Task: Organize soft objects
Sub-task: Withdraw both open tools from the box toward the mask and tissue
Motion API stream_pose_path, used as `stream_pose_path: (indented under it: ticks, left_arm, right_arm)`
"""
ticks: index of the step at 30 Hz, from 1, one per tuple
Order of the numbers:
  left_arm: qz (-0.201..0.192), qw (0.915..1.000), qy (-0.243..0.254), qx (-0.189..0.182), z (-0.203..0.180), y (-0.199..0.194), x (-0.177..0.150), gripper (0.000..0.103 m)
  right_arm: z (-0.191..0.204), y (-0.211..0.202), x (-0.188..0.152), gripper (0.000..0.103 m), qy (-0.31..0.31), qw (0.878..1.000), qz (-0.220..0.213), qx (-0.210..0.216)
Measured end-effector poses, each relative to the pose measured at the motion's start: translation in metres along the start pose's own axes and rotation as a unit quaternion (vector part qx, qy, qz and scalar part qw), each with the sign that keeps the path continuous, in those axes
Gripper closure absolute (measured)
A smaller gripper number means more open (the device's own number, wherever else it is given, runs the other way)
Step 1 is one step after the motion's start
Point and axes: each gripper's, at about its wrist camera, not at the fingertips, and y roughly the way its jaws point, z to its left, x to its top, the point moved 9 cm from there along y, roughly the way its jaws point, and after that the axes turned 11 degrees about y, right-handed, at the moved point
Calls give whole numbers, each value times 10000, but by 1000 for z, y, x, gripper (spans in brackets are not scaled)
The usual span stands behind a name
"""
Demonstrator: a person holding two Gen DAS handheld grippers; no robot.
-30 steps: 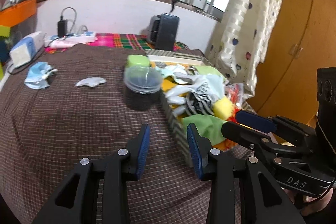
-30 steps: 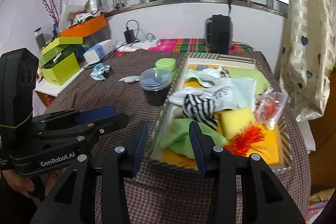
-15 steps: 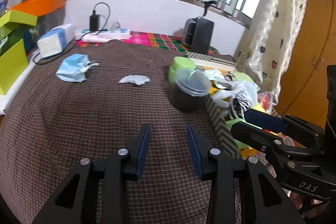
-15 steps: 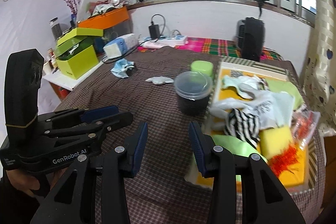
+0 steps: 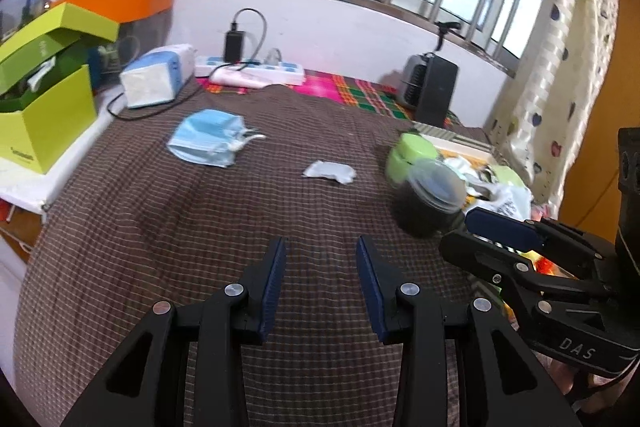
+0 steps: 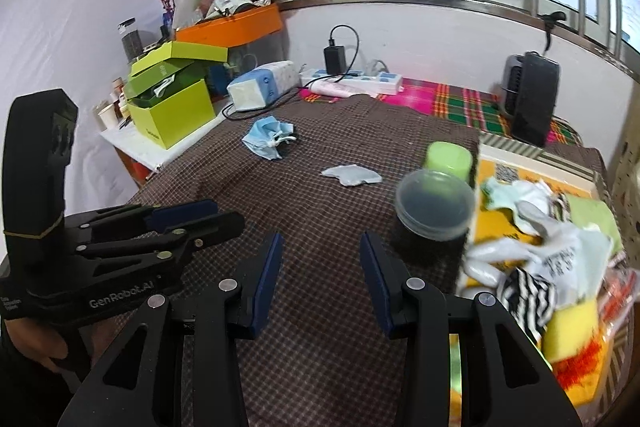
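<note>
Left gripper [image 5: 320,267] above the brown checked tablecloth [image 5: 160,227], jaws wide, nothing between the blue pads [image 5: 274,283]. Right gripper [image 6: 320,263] likewise spread wide and empty, just beside the left one, near the dark lidded tub [image 6: 434,217].

Landmark: that dark lidded tub [image 5: 430,201].
- Directly behind the tub, touching or nearly so: green round container [image 6: 448,157].
- Left of the tub, apart from it: small grey-white crumpled cloth [image 6: 352,175], flat on the tablecloth.
- Farther left and beyond the tub: blue face mask [image 6: 266,139], crumpled, also [image 5: 208,143].
- Right of the tub, just beside it: striped-rim tray [image 6: 540,157] heaped with soft things, among them a white printed bag [image 6: 560,259], a black-and-white striped cloth [image 6: 528,293] and a yellow sponge [image 6: 572,327].
- Far behind the tub, by the wall: black heater [image 6: 530,99].
</note>
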Motion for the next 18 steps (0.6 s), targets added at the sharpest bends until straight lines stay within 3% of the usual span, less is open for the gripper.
stream_pose_path:
  ticks: [18]
  left_arm:
    - [101, 9987, -439, 220, 67, 27, 10, 68]
  right_arm:
    - [13, 86, 28, 61, -289, 9989, 324, -175]
